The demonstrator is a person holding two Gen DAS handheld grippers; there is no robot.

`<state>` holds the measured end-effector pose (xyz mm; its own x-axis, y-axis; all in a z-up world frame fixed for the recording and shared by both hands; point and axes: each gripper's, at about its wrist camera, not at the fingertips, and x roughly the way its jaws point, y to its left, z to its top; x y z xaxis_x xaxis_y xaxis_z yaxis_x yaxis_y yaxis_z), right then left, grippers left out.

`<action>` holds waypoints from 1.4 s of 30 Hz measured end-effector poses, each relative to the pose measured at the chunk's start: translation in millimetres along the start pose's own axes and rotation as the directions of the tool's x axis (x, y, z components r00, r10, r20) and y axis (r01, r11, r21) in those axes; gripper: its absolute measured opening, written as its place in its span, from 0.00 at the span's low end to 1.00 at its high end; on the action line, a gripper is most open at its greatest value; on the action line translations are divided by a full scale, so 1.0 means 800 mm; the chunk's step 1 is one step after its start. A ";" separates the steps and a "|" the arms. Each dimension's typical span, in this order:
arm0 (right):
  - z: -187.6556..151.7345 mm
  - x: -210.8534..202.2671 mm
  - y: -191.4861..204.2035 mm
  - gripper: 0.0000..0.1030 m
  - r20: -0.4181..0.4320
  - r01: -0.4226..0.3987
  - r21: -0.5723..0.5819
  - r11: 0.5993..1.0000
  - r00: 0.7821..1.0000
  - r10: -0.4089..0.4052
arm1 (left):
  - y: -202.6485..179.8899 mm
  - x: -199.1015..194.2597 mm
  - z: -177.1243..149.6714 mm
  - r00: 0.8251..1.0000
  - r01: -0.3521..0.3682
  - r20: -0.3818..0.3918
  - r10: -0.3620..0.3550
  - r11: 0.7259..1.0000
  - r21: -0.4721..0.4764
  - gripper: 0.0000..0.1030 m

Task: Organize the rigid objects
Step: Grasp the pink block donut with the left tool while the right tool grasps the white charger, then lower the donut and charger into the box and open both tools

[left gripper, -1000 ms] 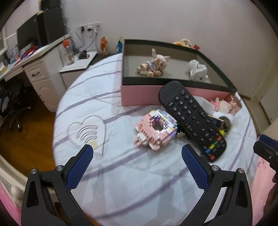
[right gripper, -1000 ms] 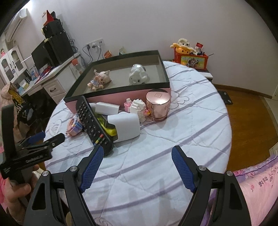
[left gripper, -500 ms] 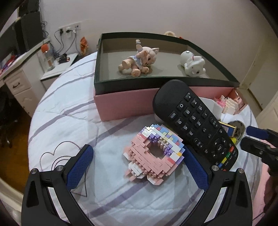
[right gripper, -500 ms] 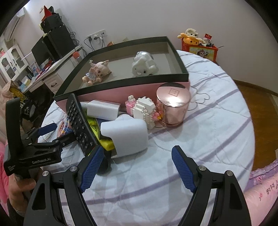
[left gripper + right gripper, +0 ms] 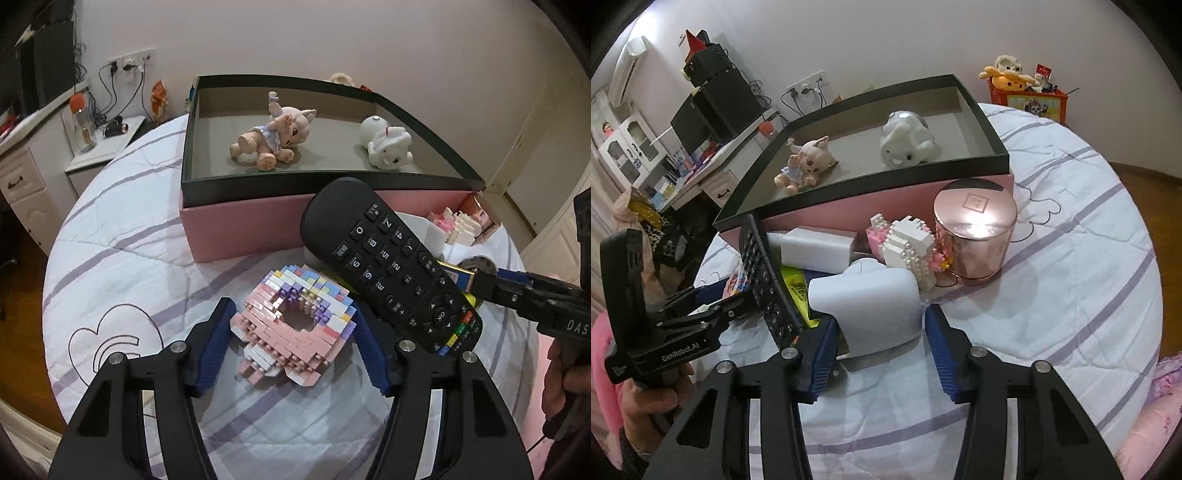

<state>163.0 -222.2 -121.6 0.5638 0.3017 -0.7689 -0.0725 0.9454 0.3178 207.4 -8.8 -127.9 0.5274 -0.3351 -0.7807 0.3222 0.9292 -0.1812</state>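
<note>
A pink and pastel block ring (image 5: pixel 295 332) lies on the striped bedspread. My left gripper (image 5: pixel 291 310) straddles it with jaws closing, and both blue pads lie against its sides. A black remote (image 5: pixel 391 266) leans on the pile just right of it. My right gripper (image 5: pixel 881 315) is closing around a rounded white case (image 5: pixel 864 302); a thin gap still shows at the right pad. The pink box (image 5: pixel 258 225) with a dark rim behind holds a doll (image 5: pixel 273 140) and a white figurine (image 5: pixel 388 147).
A rose-gold jar (image 5: pixel 975 236), a white block figure (image 5: pixel 908 251), a white adapter (image 5: pixel 816 247) and a yellow packet (image 5: pixel 796 291) crowd the box's front wall. A desk (image 5: pixel 713 162) with speakers stands left. Each gripper is held by a hand (image 5: pixel 646 402).
Both grippers came forward and down onto the pile and their jaws narrowed. The left now flanks the block ring; the right now flanks the white case.
</note>
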 end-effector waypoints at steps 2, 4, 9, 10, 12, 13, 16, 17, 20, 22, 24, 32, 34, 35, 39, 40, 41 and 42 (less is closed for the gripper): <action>0.001 0.004 -0.001 0.47 0.004 -0.002 0.003 1.000 1.000 0.002 | -0.001 0.005 0.003 1.000 -0.018 0.005 0.018 1.000 -0.001 0.80; 0.003 0.009 -0.001 0.47 0.006 -0.007 0.008 1.000 1.000 0.007 | -0.003 0.011 0.005 1.000 -0.011 0.006 0.011 1.000 0.003 0.80; 0.005 0.013 0.001 0.44 0.018 -0.010 -0.005 1.000 1.000 0.010 | 0.000 0.006 0.002 1.000 0.023 0.019 -0.023 0.999 -0.022 0.61; 0.004 0.012 0.002 0.44 0.020 -0.006 -0.009 1.000 1.000 0.006 | 0.002 0.004 0.000 0.999 0.031 0.019 -0.030 0.999 -0.033 0.61; 0.002 0.009 0.002 0.43 0.020 -0.005 -0.012 1.000 1.000 0.006 | 0.005 0.000 -0.005 0.999 0.038 0.026 -0.037 0.998 -0.048 0.61; 0.000 0.006 0.001 0.43 0.022 -0.007 -0.011 1.000 1.000 0.007 | 0.005 -0.002 -0.008 0.999 0.036 0.028 -0.034 0.998 -0.049 0.61; -0.004 -0.004 -0.003 0.43 0.026 -0.015 -0.003 1.000 1.000 0.015 | 0.003 -0.007 -0.013 0.999 0.026 0.033 -0.024 0.998 -0.055 0.61; -0.006 -0.008 -0.006 0.43 0.029 -0.019 0.001 1.000 0.999 0.019 | 0.003 -0.010 -0.015 0.999 0.021 0.036 -0.019 0.998 -0.058 0.61; -0.010 -0.024 -0.011 0.43 0.045 -0.014 0.009 1.000 0.999 0.014 | 0.004 -0.018 -0.022 0.999 0.010 0.039 -0.008 0.998 -0.068 0.61; -0.012 -0.033 -0.016 0.43 0.054 -0.028 0.023 0.999 0.998 0.027 | 0.005 -0.024 -0.025 0.999 0.003 0.042 0.000 0.997 -0.076 0.61; -0.013 -0.039 -0.019 0.43 0.060 -0.033 0.031 0.999 0.998 0.031 | 0.006 -0.033 -0.028 0.999 -0.012 0.049 0.015 0.997 -0.077 0.61; -0.010 -0.062 -0.009 0.43 0.099 -0.074 0.023 0.997 0.992 0.072 | 0.010 -0.078 -0.020 0.994 -0.028 0.099 0.036 0.996 -0.086 0.61; -0.006 -0.067 -0.002 0.43 0.109 -0.081 0.008 0.997 0.991 0.079 | 0.009 -0.088 -0.013 0.993 -0.023 0.114 0.033 0.996 -0.084 0.61; -0.002 -0.070 0.002 0.43 0.116 -0.082 -0.001 0.997 0.990 0.081 | 0.008 -0.093 -0.007 0.992 -0.020 0.123 0.030 0.996 -0.082 0.61; 0.019 -0.081 0.019 0.43 0.144 -0.081 -0.036 0.996 0.986 0.085 | -0.002 -0.107 0.020 0.987 -0.028 0.155 0.038 0.997 -0.066 0.61; 0.026 -0.083 0.024 0.43 0.151 -0.079 -0.048 0.996 0.985 0.086 | -0.005 -0.110 0.028 0.986 -0.029 0.165 0.039 0.998 -0.062 0.61; 0.032 -0.085 0.027 0.43 0.158 -0.077 -0.057 0.995 0.984 0.085 | -0.008 -0.112 0.036 0.984 -0.031 0.174 0.040 0.998 -0.058 0.61; 0.042 -0.086 0.031 0.43 0.168 -0.072 -0.069 0.995 0.982 0.082 | -0.011 -0.114 0.048 0.982 -0.031 0.184 0.041 0.998 -0.053 0.61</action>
<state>149.6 -223.6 -42.2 0.6860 0.3536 -0.6359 -0.1697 0.9276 0.3328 186.3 7.5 -32.3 0.6760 -0.3200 -0.6638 0.2635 0.9462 -0.1879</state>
